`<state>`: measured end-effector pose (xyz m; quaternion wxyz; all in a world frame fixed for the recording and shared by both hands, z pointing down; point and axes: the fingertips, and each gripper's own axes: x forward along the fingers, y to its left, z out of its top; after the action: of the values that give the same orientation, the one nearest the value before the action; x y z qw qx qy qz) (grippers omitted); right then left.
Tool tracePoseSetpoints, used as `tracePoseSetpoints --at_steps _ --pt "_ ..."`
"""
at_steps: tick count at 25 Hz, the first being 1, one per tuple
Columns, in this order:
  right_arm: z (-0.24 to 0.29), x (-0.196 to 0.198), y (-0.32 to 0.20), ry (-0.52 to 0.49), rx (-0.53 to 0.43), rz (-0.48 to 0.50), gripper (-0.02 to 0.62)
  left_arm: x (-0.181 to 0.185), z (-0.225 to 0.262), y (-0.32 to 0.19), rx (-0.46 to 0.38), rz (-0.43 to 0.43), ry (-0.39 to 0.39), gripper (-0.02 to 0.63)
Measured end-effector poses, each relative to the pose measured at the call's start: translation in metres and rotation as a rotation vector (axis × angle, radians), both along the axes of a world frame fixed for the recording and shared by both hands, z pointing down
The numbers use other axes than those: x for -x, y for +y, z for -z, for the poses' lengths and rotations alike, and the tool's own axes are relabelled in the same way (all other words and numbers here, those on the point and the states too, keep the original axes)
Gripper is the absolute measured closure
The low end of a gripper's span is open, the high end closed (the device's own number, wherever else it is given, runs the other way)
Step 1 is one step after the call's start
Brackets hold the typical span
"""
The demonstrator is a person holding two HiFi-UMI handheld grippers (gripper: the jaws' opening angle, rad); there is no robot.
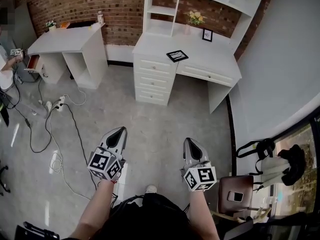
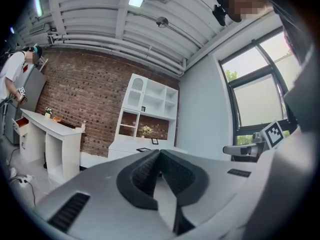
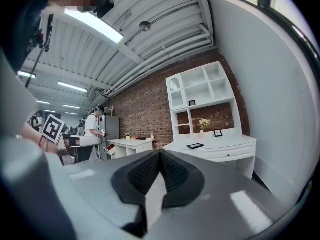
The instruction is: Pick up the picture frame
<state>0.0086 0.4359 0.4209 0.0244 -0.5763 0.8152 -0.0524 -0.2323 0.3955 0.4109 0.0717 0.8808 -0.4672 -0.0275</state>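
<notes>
The black picture frame (image 1: pixel 177 55) lies flat on the white desk (image 1: pixel 210 61) under the shelf unit, far ahead across the grey floor. It also shows as a dark flat frame (image 2: pixel 144 149) in the left gripper view and as a small frame (image 3: pixel 195 146) in the right gripper view. A second, small frame (image 1: pixel 207 34) stands upright further back beside yellow flowers (image 1: pixel 195 17). My left gripper (image 1: pixel 118 133) and right gripper (image 1: pixel 190 143) are held low over the floor, side by side, pointing at the desk. Both are shut with nothing between the pads.
A second white desk (image 1: pixel 65 39) stands at the back left, with a person (image 1: pixel 5 66) beside it. Cables and a power strip (image 1: pixel 55 109) trail over the floor on the left. At the right are a brown stool with a phone (image 1: pixel 235 194) and black straps (image 1: pixel 257 149).
</notes>
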Motion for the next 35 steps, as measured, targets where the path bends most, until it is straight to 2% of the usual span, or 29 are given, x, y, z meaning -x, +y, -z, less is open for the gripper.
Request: tracePoseSetpoints --at_steps 5,10,19,23,31,35 --pt "0.004 -0.027 -0.034 0.005 -0.012 0.006 0.593 -0.03 0.001 -0.036 -0.01 0.006 0.013 0.609" --pt "0.003 -0.043 -0.052 0.001 -0.025 0.019 0.592 -0.058 0.003 -0.051 -0.03 -0.01 0.008 0.609" --pt "-0.008 -0.053 -0.074 -0.047 0.004 0.021 0.592 -0.066 0.002 -0.072 -0.007 -0.006 -0.025 0.609" --pt "-0.012 -0.06 -0.093 -0.033 0.0 -0.001 0.592 -0.067 -0.005 -0.089 -0.001 -0.003 -0.029 0.609" --pt "-0.015 -0.068 -0.149 -0.026 0.024 -0.011 0.592 -0.078 -0.009 -0.155 0.007 -0.024 -0.017 0.609" --pt "-0.016 -0.079 -0.189 -0.018 0.043 -0.037 0.592 -0.095 -0.002 -0.199 -0.009 -0.067 -0.015 0.609"
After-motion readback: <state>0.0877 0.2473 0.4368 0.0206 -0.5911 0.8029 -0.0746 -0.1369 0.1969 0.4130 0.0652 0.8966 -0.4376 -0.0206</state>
